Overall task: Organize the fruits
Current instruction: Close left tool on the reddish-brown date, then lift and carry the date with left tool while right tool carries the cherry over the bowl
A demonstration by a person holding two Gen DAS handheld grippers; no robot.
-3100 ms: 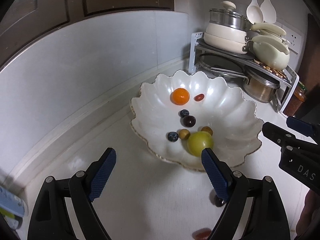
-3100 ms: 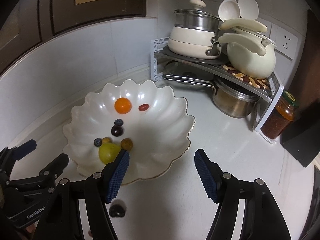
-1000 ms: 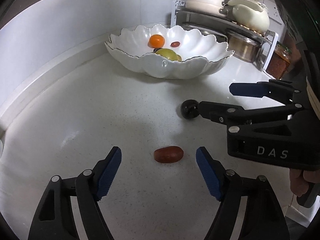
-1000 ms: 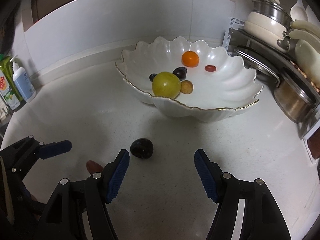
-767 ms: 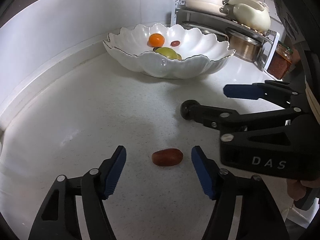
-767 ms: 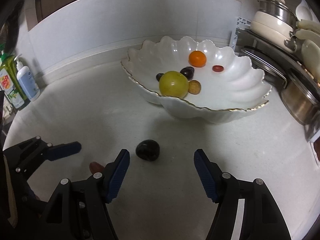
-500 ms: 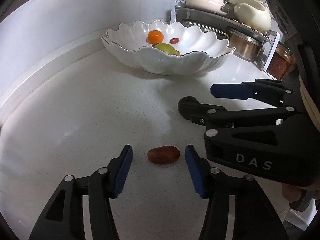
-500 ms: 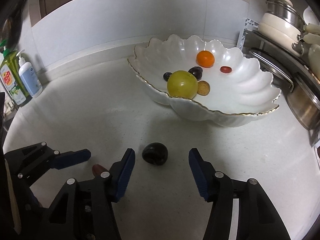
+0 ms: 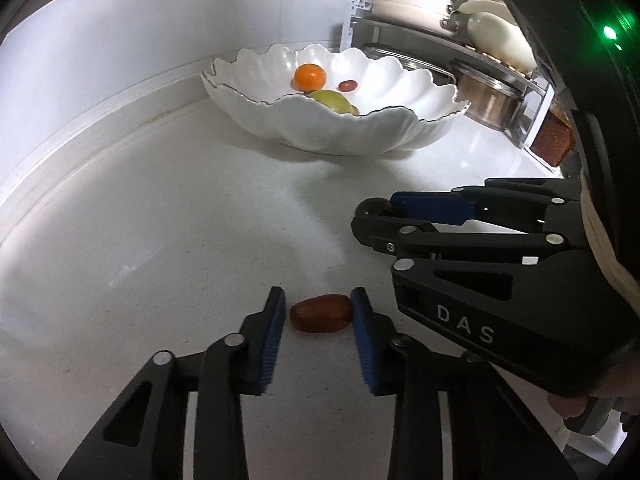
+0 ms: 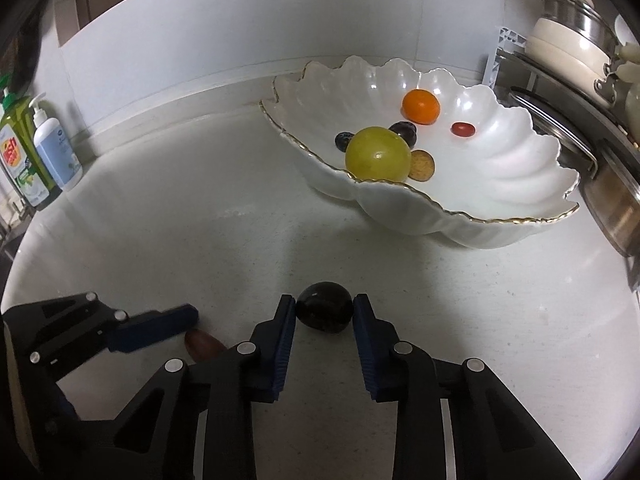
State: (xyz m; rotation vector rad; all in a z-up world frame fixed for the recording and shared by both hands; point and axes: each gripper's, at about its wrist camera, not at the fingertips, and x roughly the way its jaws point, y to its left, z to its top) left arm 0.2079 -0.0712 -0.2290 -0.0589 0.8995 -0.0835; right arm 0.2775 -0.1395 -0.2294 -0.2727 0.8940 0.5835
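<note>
White speckled stone makes up the worktop in this kitchen corner, with a white tiled wall behind and a metal rack of pots at the upper right of both views. Near the wall sits the scalloped white bowl with a gilt rim, already holding a yellow-green round fruit, a small orange and a few little dark and red fruits. Two pieces lie loose on the worktop, in the lower middle of each view. The left gripper has just been closing around the small oblong reddish-brown fruit: its right pad touches the fruit's end, while the left pad looks just short of contact, so I judge the pinch not quite made. The right gripper has likewise been closing, and its blue pads now press both sides of the dark glossy plum-like fruit, which sits between the very tips. To do this step well, each pinch should finish gently, since both fruits look soft-skinned and smooth; a hard squeeze could bruise them or squirt them forward out of the tips. The oblong fruit is gripped along its length, so it may pivot; seating it a little deeper between the pads would help. Both should then lift straight up before heading toward the bowl at the upper right, clearing its raised rim.
</note>
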